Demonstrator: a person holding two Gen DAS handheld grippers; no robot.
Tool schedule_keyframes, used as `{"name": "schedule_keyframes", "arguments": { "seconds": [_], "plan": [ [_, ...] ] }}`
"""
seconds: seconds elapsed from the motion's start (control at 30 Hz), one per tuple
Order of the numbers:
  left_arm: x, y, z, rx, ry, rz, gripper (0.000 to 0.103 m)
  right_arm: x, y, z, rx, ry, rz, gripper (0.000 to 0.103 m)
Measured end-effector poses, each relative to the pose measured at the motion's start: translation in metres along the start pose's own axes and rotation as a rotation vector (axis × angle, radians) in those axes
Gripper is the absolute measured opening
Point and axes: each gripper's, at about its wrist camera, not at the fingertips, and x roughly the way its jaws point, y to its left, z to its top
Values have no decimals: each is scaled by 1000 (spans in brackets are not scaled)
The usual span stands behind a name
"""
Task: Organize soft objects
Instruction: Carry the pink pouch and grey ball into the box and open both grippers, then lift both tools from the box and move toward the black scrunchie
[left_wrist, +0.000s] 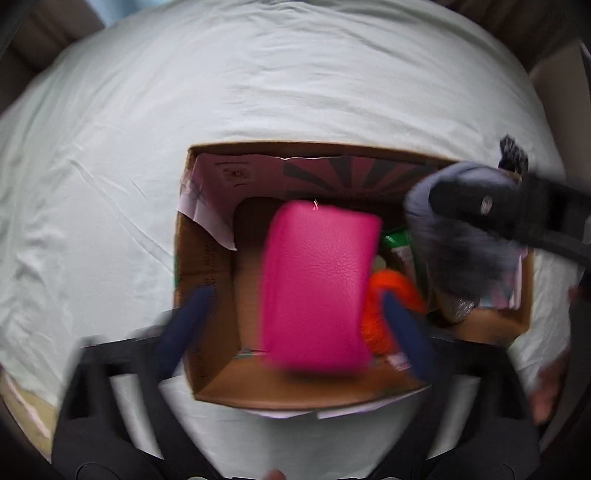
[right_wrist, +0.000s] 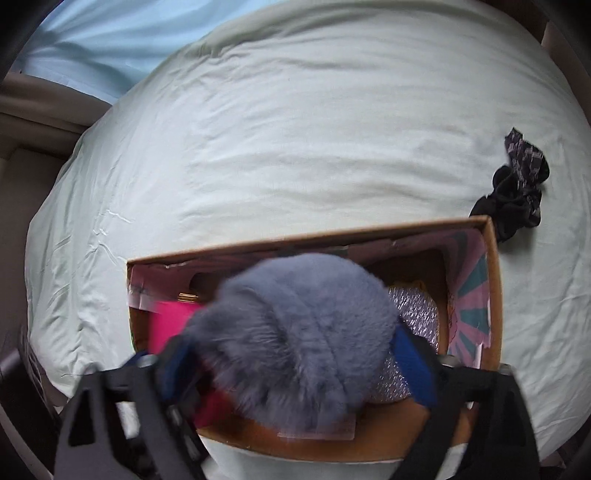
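An open cardboard box (left_wrist: 207, 266) stands on the bed. My left gripper (left_wrist: 295, 302) is open above it, and a blurred pink leather pouch (left_wrist: 317, 284) lies between its spread blue fingers (left_wrist: 188, 314), touching neither. An orange fuzzy item (left_wrist: 391, 291) and green packaging (left_wrist: 399, 240) lie in the box. My right gripper (right_wrist: 291, 354) is open around a grey furry object (right_wrist: 299, 343) over the box (right_wrist: 495, 295); whether its fingers touch the fur I cannot tell. The furry object shows in the left view (left_wrist: 461, 236) too. The pink pouch (right_wrist: 170, 321) and a silver glittery item (right_wrist: 421, 317) lie beneath it.
The bed carries a pale wrinkled sheet (left_wrist: 258, 74), seen also in the right wrist view (right_wrist: 295, 129). A dark patterned cloth bundle (right_wrist: 517, 184) lies on the sheet beyond the box's right corner. A light blue pillow (right_wrist: 92, 40) is at the far left. Bed edges curve away on both sides.
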Motion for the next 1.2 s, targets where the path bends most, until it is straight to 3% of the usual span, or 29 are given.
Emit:
{"name": "schedule_keyframes", "arguments": {
  "seconds": [0.13, 0.33, 0.53, 0.83, 1.2],
  "plan": [
    [-11, -9, -5, 81, -28, 26, 103, -6, -3, -1, 6, -17, 0, 103],
    [-19, -11, -8, 77, -20, 3, 103, -14, -3, -6, -8, -36, -11, 103],
    [-37, -13, -11, 101, -64, 23, 103, -34, 1, -16, -14, -77, -7, 103],
    [-81, -7, -28, 79, -123, 34, 103, -83, 15, -41, -52, -159, -5, 103],
    [-160, 0, -64, 61, -260, 74, 103, -174, 36, -90, -146, -339, -42, 103]
  ]
}}
